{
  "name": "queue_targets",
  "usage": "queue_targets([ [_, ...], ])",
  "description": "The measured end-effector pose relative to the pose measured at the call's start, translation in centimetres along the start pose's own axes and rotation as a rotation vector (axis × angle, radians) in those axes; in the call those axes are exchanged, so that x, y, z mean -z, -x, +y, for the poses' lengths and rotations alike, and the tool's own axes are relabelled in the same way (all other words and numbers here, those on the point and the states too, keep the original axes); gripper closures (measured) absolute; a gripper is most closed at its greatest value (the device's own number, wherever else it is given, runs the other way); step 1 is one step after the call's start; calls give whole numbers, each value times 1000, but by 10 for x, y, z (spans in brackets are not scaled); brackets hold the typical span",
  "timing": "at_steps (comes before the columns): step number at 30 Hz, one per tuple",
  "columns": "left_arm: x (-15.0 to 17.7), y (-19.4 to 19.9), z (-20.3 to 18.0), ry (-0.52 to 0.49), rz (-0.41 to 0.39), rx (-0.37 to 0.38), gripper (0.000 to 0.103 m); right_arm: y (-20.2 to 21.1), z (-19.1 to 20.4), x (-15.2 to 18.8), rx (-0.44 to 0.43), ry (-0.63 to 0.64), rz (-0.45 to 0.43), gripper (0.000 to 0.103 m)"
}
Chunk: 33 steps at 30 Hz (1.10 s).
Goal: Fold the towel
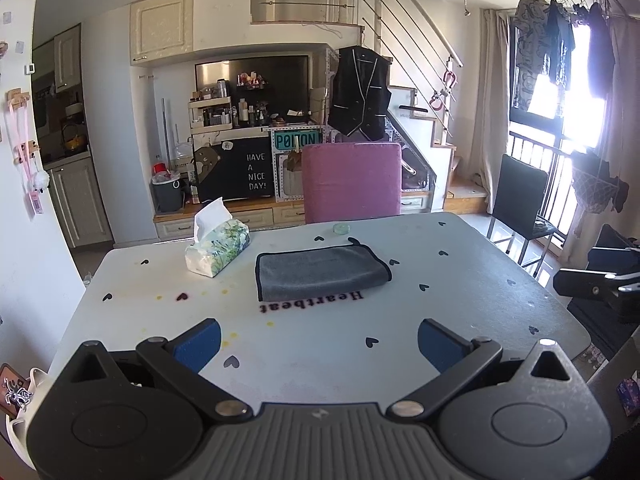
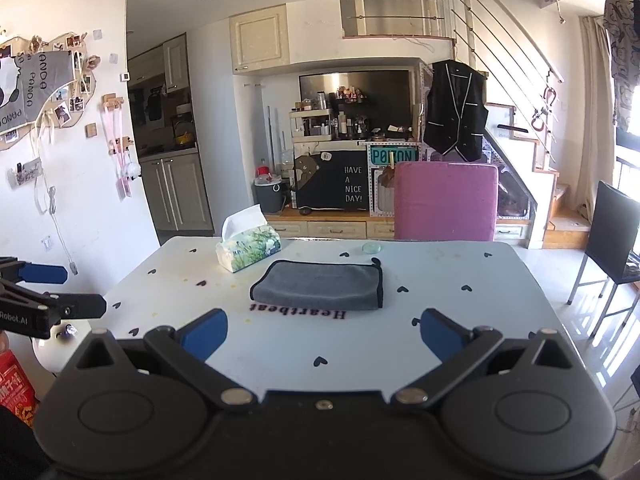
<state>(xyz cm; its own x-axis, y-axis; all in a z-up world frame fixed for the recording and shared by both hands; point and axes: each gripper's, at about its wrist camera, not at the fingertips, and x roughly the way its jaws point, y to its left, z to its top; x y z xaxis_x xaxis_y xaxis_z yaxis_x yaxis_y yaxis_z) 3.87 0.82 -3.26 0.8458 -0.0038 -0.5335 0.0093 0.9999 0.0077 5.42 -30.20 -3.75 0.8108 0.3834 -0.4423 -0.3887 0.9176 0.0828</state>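
Grey towel (image 1: 322, 272), apparently folded in layers, flat on table (image 1: 500, 280) just beyond "Heartbeat" lettering (image 1: 311, 301). Left tongs (image 1: 319, 343): spread apart, empty, well short of towel. Right tongs (image 2: 324, 335): likewise apart, empty. Tissue pack (image 1: 217, 252) left of towel, near, not touching.

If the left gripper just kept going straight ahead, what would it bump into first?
Most likely the grey towel. The left gripper is open above the table, with only bare tabletop between its fingers and the towel. How high it rides is hard to judge.
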Motion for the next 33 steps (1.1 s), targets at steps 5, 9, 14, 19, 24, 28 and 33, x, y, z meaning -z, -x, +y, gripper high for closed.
queue_targets([
  [5, 1, 1, 1, 5, 1, 4, 0, -2, -2, 0, -4, -2, 4, 0],
  [9, 0, 1, 2, 13, 1, 1, 0, -4, -1, 2, -7, 7, 11, 0],
  [14, 2, 2, 1, 10, -2, 6, 0, -4, 1, 4, -11, 13, 12, 0],
  [19, 2, 3, 1, 9, -4, 8, 0, -4, 2, 4, -12, 10, 12, 0],
  [24, 2, 3, 1, 10, -3, 6, 0, -4, 2, 5, -13, 10, 11, 0],
  [28, 2, 3, 1, 10, -3, 7, 0, -4, 1, 5, -12, 12, 11, 0],
  [33, 3, 4, 1, 11, -2, 5, 0, -4, 0, 5, -11, 17, 7, 0],
])
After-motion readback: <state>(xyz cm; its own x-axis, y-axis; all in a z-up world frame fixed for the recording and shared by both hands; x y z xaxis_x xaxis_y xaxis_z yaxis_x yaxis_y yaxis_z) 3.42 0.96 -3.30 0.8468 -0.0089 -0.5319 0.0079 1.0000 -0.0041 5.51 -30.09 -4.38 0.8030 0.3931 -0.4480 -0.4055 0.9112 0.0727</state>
